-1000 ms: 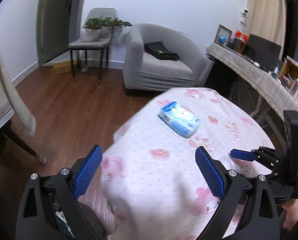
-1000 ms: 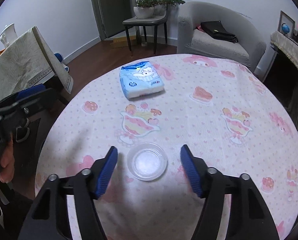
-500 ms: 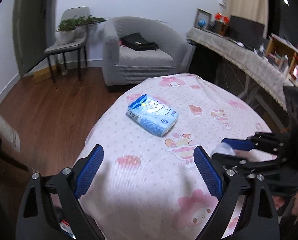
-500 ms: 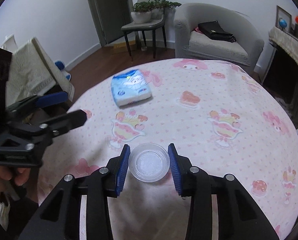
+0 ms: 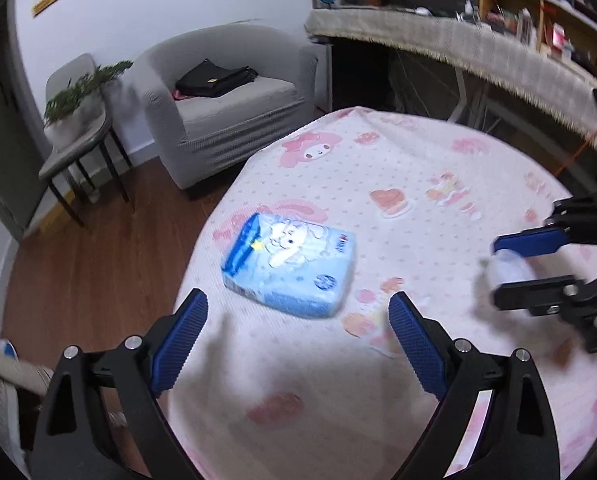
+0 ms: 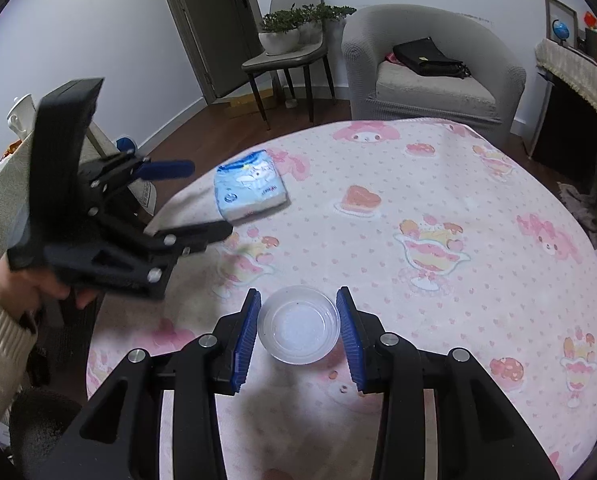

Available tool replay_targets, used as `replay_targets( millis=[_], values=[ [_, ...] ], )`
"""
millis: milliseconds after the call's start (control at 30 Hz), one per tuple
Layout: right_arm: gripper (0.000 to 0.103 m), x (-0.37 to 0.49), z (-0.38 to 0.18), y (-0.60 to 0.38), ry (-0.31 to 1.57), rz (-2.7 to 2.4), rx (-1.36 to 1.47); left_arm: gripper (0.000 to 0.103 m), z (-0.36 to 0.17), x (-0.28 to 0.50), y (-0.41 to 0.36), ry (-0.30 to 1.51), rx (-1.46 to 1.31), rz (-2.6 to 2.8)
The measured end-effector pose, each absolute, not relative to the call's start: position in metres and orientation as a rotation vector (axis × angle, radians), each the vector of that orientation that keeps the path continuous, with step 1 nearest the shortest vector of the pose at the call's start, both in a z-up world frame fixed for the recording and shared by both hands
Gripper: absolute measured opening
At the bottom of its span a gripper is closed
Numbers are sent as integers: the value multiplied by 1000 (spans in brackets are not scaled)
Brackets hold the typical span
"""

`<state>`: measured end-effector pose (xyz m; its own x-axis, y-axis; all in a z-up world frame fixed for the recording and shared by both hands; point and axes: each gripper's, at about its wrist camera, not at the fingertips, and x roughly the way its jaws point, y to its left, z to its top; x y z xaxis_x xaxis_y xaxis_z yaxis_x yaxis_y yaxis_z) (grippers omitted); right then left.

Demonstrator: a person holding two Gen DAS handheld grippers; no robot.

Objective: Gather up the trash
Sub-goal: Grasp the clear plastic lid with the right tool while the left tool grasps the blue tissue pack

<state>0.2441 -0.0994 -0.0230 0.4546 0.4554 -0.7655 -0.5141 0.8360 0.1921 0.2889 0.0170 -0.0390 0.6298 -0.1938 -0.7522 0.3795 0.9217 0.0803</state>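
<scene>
round desk (image 6: 478,184) with a pink cartoon-print cloth fills both views; grey armchair (image 6: 430,68) and a side chair with a plant (image 6: 298,28) sit at the far end, over wood floor.

right tongs (image 6: 298,326) are closed on a small clear plastic cup (image 6: 298,330), blue pads pressed against its rim on both sides. cup sits near the desk's near edge, mouth up. looks lifted slightly or just at the cloth, can't tell from the wrist view; left view blurs it too. grip is across the widest part, which makes sense for a thin round wall: pads square it up and stop it rolling out.

left tongs (image 5: 298,340) are spread wide, holding nothing, pointed at the blue tissue pack (image 5: 292,266) lying flat toward the far-left side of the desk. the pack lies just ahead of the fingertips, not between them. in the right view the left tongs (image 6: 202,200) come in from the left with the lower finger close beside the pack's near corner.

judgement: cup is secured as trash; the pack is the left side's likely next target. the wide opening suits the pack's width. it's soft, so it should squash when squeezed; a grip across the short side would hold better.

risk: crushing the cup if the squeeze tightens.
</scene>
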Motion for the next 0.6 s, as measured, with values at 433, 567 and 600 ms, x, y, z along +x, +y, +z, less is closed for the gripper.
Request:
replay_targets(
  millis=[433,567,600],
  values=[
    [40,246,-18,-111,918,618,-51,94,-47,328,12,859,254,-436],
    [40,245,-16,-114,913,619,-45,86,-56,332,10,885,243,-440],
    [40,245,-15,-114,912,620,-45,79,-55,330,12,880,223,-445]
  ],
)
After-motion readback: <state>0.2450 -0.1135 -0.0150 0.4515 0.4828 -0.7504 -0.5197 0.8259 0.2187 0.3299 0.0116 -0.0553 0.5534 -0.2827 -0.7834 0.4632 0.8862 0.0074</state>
